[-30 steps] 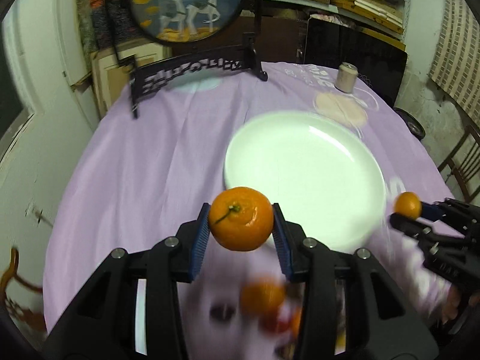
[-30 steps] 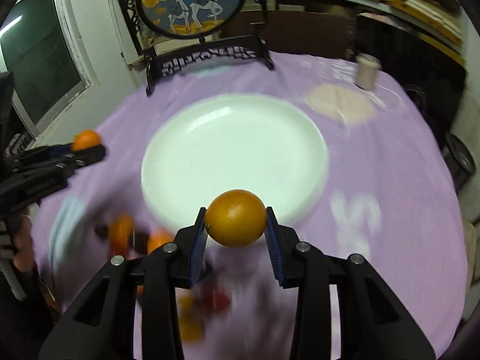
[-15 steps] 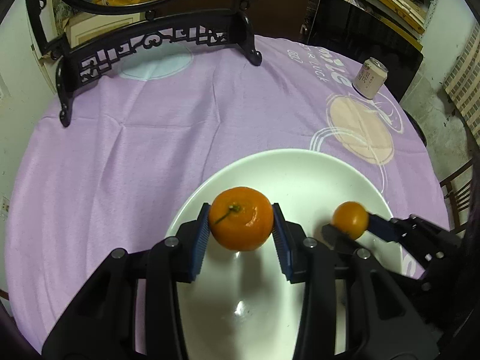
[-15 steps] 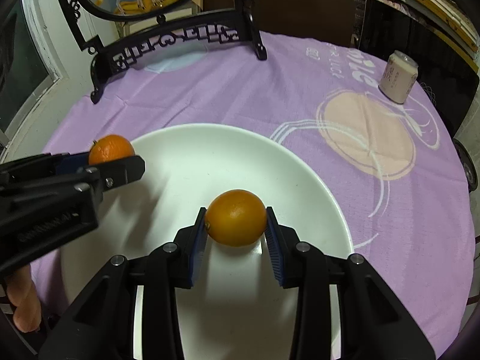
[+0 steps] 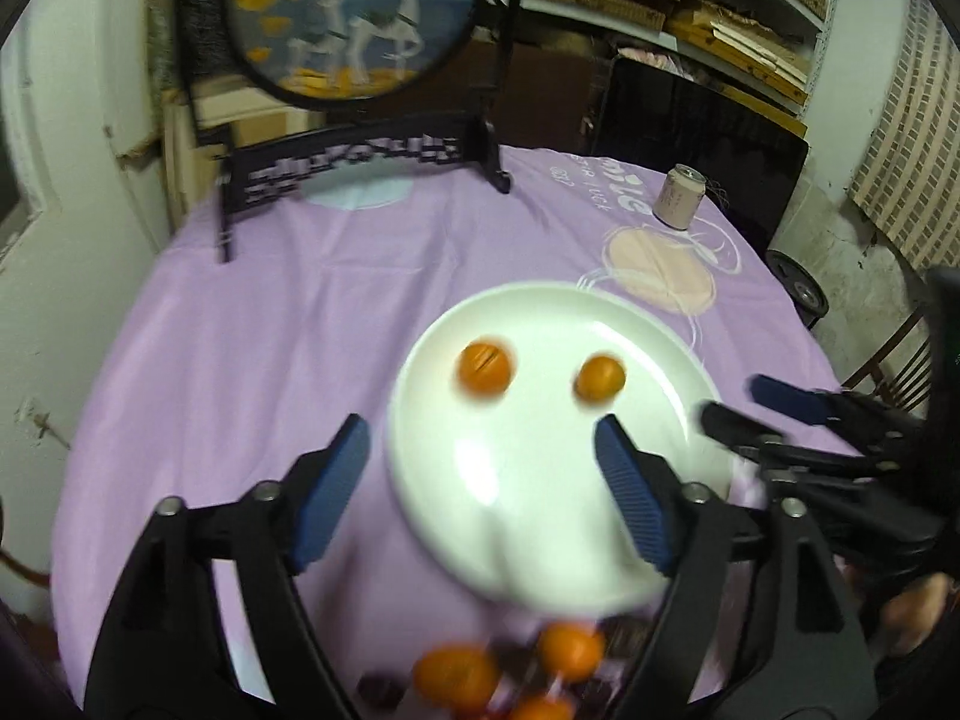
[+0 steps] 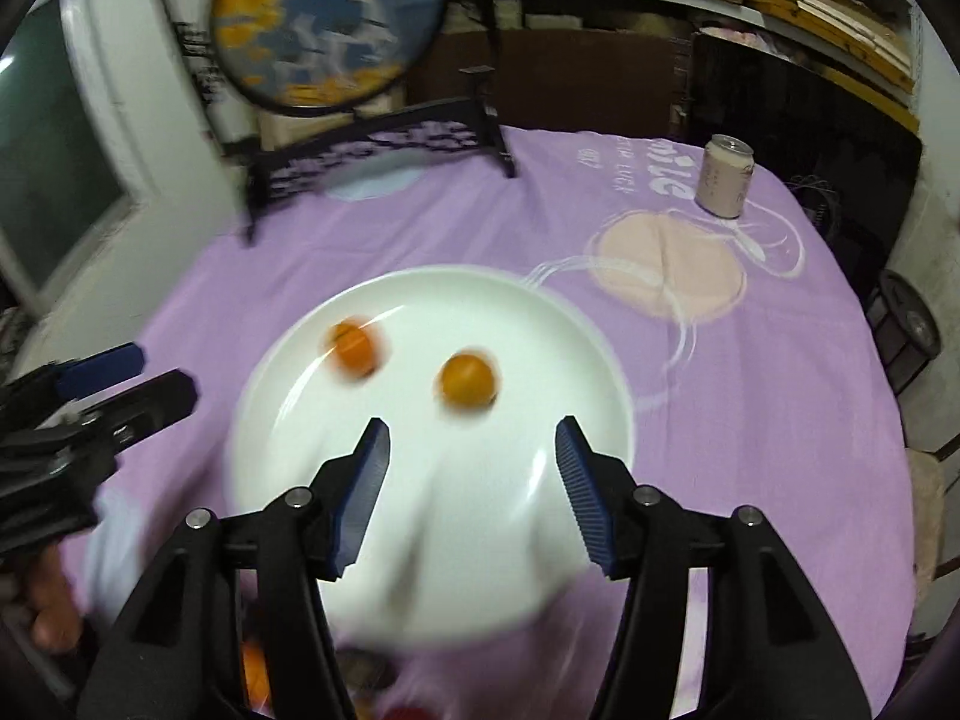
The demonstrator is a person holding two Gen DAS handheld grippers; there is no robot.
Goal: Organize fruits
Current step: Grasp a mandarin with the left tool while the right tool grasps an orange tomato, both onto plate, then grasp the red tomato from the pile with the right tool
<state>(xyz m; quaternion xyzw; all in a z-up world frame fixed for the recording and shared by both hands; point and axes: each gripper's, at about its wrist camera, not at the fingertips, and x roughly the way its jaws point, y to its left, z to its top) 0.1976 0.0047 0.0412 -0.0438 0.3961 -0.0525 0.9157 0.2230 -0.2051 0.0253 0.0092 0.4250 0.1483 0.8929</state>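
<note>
A white plate (image 5: pixel 636 324) lies on the purple tablecloth, also in the right wrist view (image 6: pixel 420 288). Two oranges lie on it: a left one (image 5: pixel 485 367) (image 6: pixel 354 351) and a right one (image 5: pixel 600 378) (image 6: pixel 467 381). My left gripper (image 5: pixel 480 444) is open and empty, above the plate's near left part. My right gripper (image 6: pixel 471 450) is open and empty, above the plate's near side; it also shows at the right of the left wrist view (image 5: pixel 744 405). Several more oranges (image 5: pixel 456 678) lie blurred near the table's front edge.
A pink drink can (image 5: pixel 678 197) (image 6: pixel 726 183) stands at the back right. A black carved stand with a round painted screen (image 5: pixel 360 18) (image 6: pixel 324 30) stands at the back of the table. Dark small fruit (image 5: pixel 381 690) lies among the front oranges.
Both grippers have opened and let go of their oranges, which now lie on the plate. Both grippers have drawn back and up from the plate.
</note>
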